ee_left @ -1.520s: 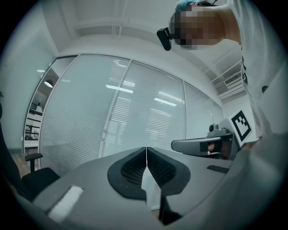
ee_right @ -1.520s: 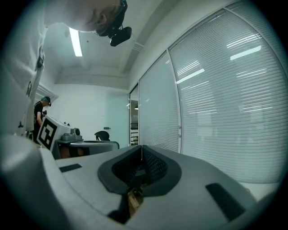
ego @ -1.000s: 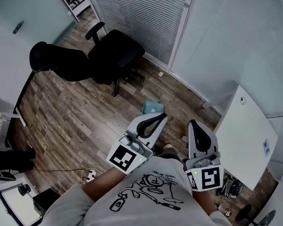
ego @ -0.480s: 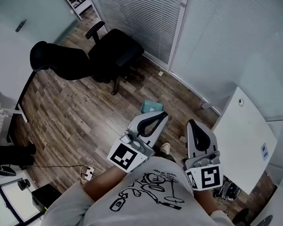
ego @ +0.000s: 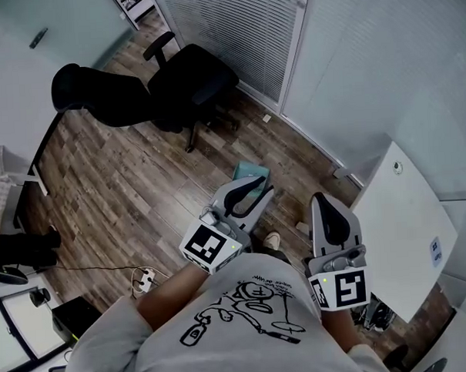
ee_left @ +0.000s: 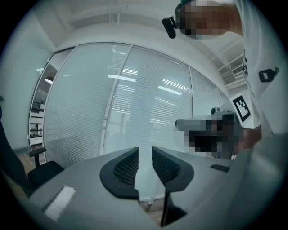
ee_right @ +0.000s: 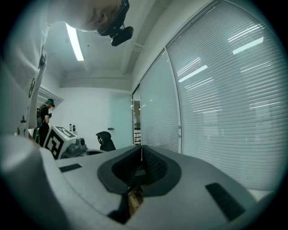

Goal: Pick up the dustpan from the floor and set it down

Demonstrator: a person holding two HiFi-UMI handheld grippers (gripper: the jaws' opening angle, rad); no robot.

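The left claw [ego: 258, 187] is held out in front of the person's chest, roughly level. Its jaws have just been opening and now stand a little apart with nothing between them [ee_left: 145, 153], probably in readiness for a grasp. Just beyond its tip, low on the brown wood-plank floor [ego: 117, 186], lies a teal plastic dustpan [ego: 249, 171], partly hidden by the claw and not yet touched. The claw is well above it, so I judge the reach down has barely begun.

The right claw [ego: 321, 199] waits alongside, jaws pressed together on nothing [ee_right: 141, 152], apparently idle.

This is an office. A black office chair [ego: 178, 87] stands farther off on the planks, pale slatted blinds [ego: 234, 27] cover the glass wall, a white desk [ego: 404, 220] sits to the right, and a white power strip [ego: 149, 284] lies by the person's left side.
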